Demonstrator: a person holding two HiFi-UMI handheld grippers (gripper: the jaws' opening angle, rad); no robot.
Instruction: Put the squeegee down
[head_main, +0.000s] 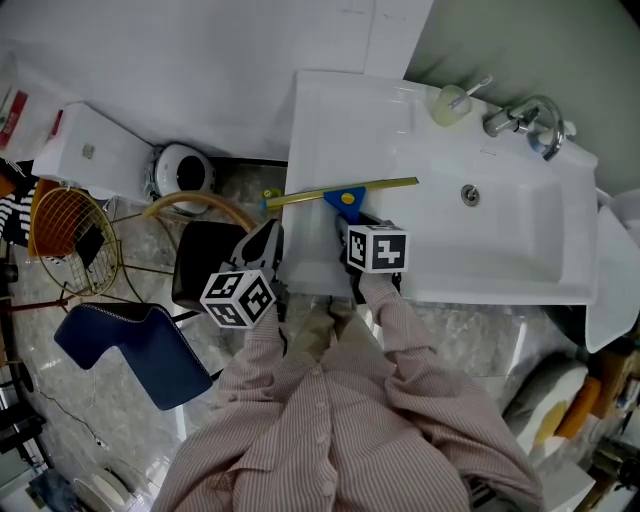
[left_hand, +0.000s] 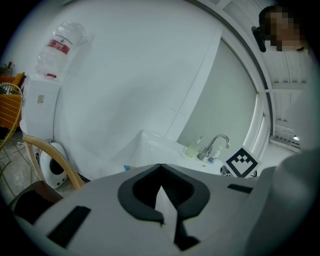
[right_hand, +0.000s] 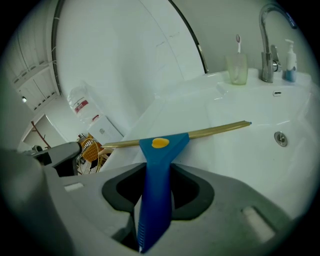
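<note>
The squeegee (head_main: 345, 197) has a blue handle and a long brass-coloured blade. It lies across the left part of the white sink (head_main: 330, 110), the blade running from the sink's left edge towards the basin. My right gripper (head_main: 350, 222) is shut on the blue handle (right_hand: 156, 190), which runs up between the jaws to the blade (right_hand: 210, 131); whether the blade touches the sink top cannot be told. My left gripper (head_main: 268, 240) hangs just left of the sink's front corner, its jaws (left_hand: 161, 166) closed tip to tip with nothing between them.
A faucet (head_main: 525, 118) and a cup with a toothbrush (head_main: 452, 103) stand at the sink's back edge. The drain (head_main: 470, 194) sits in the basin. A dark chair (head_main: 200, 250), a wire basket (head_main: 70, 235) and a blue cushion (head_main: 130, 340) stand on the floor at left.
</note>
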